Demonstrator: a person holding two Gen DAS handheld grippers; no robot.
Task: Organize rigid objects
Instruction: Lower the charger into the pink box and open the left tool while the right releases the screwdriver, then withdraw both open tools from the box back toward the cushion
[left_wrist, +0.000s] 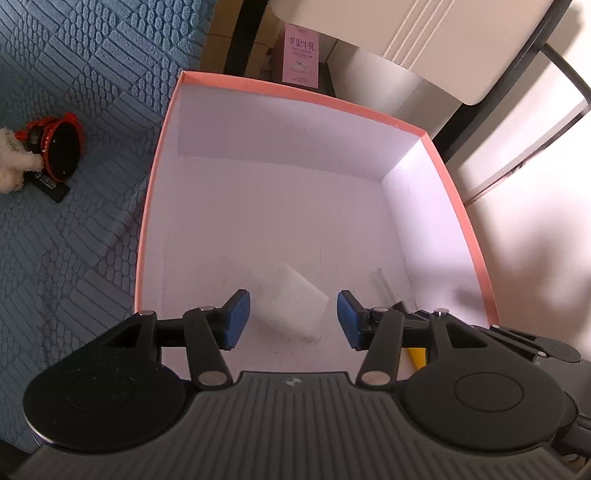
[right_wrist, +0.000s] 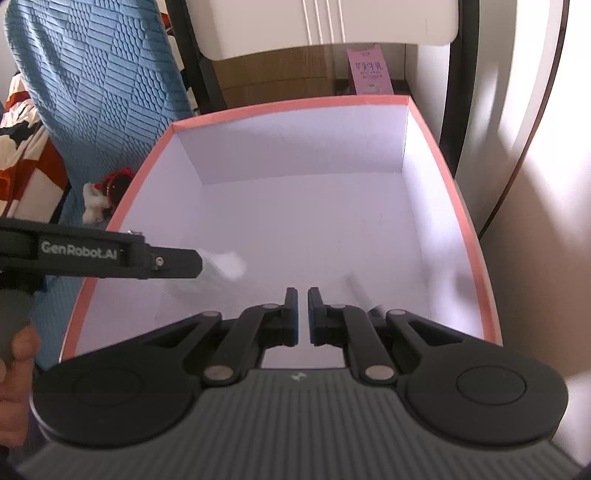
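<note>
Black left tongs with blue pads hang part-open inside a pink-rimmed white cardboard box, a white foam block lying on the box floor between the pads, which stand clear of it. Right tongs hover beside them over the floor, closed on nothing. Left of the box, on a blue textured cover, lies a red-and-black plush toy.

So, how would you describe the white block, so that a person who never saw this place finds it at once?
Look into the big pink-rimmed box beside the blue quilted cover. On its white floor, at the near end, the white block lies between the blue pads of the left hand-held gripper. It is the only bulky, soft-edged slab there.
</note>
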